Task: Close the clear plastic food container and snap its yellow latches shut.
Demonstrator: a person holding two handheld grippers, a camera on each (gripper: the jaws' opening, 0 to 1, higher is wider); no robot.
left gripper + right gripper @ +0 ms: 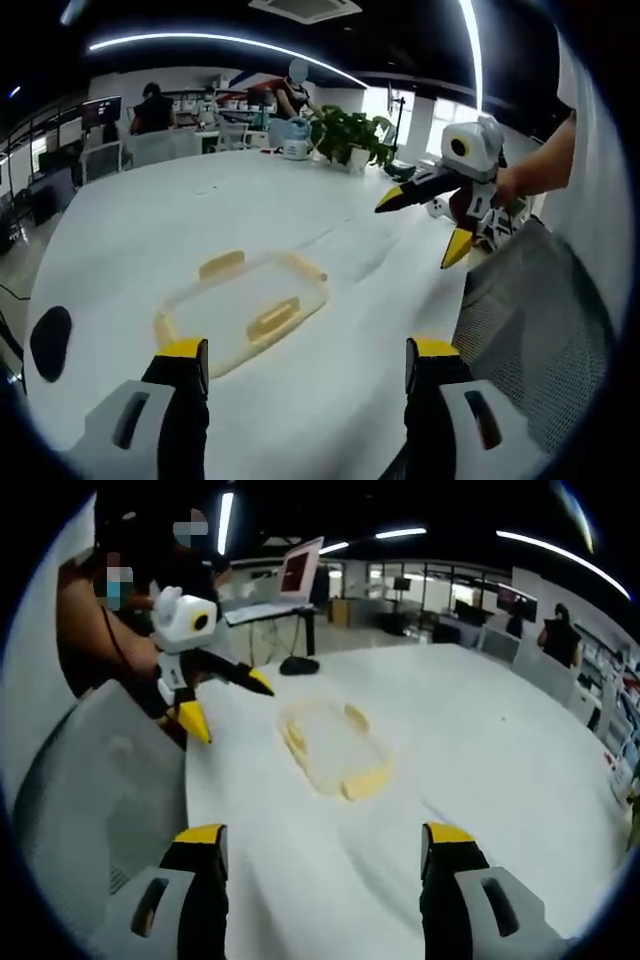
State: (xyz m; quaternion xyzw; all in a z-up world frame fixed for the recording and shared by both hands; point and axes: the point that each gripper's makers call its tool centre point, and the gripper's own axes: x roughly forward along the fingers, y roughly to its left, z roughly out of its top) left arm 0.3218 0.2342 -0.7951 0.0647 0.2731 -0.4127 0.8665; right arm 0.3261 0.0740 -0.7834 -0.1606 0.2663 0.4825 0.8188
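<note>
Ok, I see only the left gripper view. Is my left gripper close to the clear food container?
Observer: No. In the right gripper view, the left gripper hangs near the edge of the table, clearly apart from the clear food container, with its tongs open.
Operator: And how does the right gripper stand to it?
Observer: The right gripper has open tongs, and the container lies ahead between their lines, untouched.
Operator: What is behind the container from that side?
Observer: A laptop with a lit screen, on a desk beyond the table.
</note>
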